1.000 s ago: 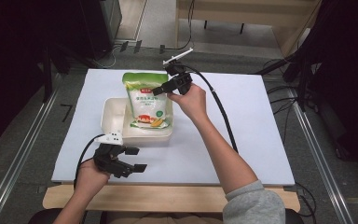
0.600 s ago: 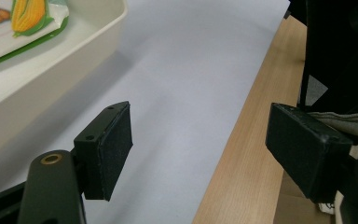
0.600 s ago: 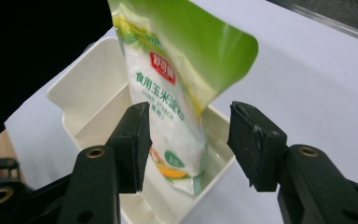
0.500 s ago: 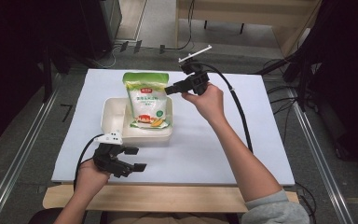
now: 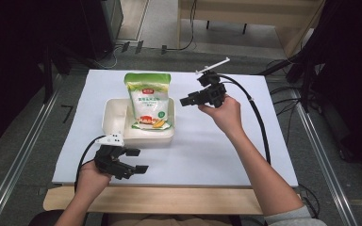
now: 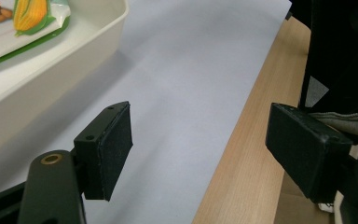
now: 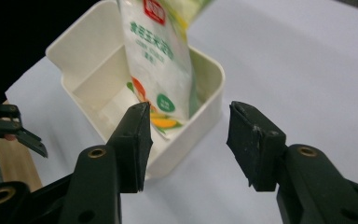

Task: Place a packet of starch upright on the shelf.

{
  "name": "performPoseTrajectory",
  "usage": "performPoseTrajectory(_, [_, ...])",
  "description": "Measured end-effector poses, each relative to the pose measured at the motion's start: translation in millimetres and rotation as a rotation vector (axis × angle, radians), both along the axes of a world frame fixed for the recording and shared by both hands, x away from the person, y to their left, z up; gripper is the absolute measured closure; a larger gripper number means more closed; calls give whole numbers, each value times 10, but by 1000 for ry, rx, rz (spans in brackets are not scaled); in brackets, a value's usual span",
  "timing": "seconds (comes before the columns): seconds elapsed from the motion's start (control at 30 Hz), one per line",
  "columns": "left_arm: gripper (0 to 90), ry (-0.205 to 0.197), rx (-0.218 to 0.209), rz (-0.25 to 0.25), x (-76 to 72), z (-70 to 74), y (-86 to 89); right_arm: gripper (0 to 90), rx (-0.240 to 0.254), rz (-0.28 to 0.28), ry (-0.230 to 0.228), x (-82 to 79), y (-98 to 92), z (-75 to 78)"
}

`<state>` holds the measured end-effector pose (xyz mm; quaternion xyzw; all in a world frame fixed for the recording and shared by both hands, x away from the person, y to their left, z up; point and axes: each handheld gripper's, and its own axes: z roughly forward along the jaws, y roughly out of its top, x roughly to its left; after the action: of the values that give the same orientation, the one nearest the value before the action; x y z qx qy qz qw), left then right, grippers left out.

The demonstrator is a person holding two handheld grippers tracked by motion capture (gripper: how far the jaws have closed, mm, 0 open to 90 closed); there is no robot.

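A green and white food pouch (image 5: 148, 99) with a corn picture stands leaning in a cream plastic bin (image 5: 109, 113) on the white table sheet. To the right of the pouch, and apart from it, my right gripper (image 5: 186, 100) hangs open and points at it. In the right gripper view its jaws (image 7: 189, 116) hold nothing, with the pouch (image 7: 156, 51) and bin (image 7: 209, 88) just ahead. My left gripper (image 5: 139, 160) rests open near the table's front edge, below the bin. Its jaws (image 6: 198, 126) are empty over the sheet, and the bin (image 6: 74, 60) lies to their upper left.
The white sheet (image 5: 245, 141) covers the table, with a wooden strip (image 5: 169, 200) along the front edge. Black cables (image 5: 259, 122) trail from both grippers. Dark equipment and floor cables surround the table. The left gripper (image 7: 9, 126) appears at the far left of the right gripper view.
My right gripper has drawn away from the pouch's upper right edge toward the right, still open. The pouch stays leaning in the bin. The left hand has not moved.
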<state>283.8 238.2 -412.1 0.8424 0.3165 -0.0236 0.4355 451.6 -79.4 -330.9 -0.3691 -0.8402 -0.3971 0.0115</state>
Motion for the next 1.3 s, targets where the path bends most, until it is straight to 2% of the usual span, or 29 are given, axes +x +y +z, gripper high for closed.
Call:
performPoseTrajectory(0.13, [237, -5, 2, -7, -10, 6, -11, 511, 8, -11, 3, -74, -90, -119])
performPoseTrajectory(0.17, [237, -6, 4, -11, -13, 4, -15, 511, 14, -9, -3, -138, -141, -169])
performPoseTrajectory(0.33, [237, -7, 2, -11, -13, 3, -15, 510, 14, -15, -13, -278, -229, -230])
performPoseTrajectory(0.43, [237, -6, 4, -9, -11, 4, -17, 509, 38, -26, -24, -410, -329, -317])
performPoseTrajectory(0.6, [237, -4, 5, -13, -7, 0, -22, 508, 49, -32, -23, -537, -397, -426])
performPoseTrajectory(0.63, [237, -6, 5, -15, -7, -1, -23, 505, 63, -37, -18, -602, -432, -480])
performPoseTrajectory(0.8, [237, -6, 6, -14, -12, 3, -22, 487, 58, -38, -17, -749, -492, -611])
performPoseTrajectory(0.93, [237, -16, 3, -4, -17, 12, -28, 428, 71, -50, -64, -908, -575, -743])
performPoseTrajectory(1.07, [237, -17, 6, -23, -15, 16, -44, 453, 63, -57, -11, -945, -580, -874])
performPoseTrajectory(1.17, [237, -10, 0, -32, -8, 11, -52, 465, 45, -46, -5, -937, -544, -932])
performPoseTrajectory(1.3, [237, -3, 27, -39, -4, -4, -76, 463, 35, -22, -7, -908, -476, -1002])
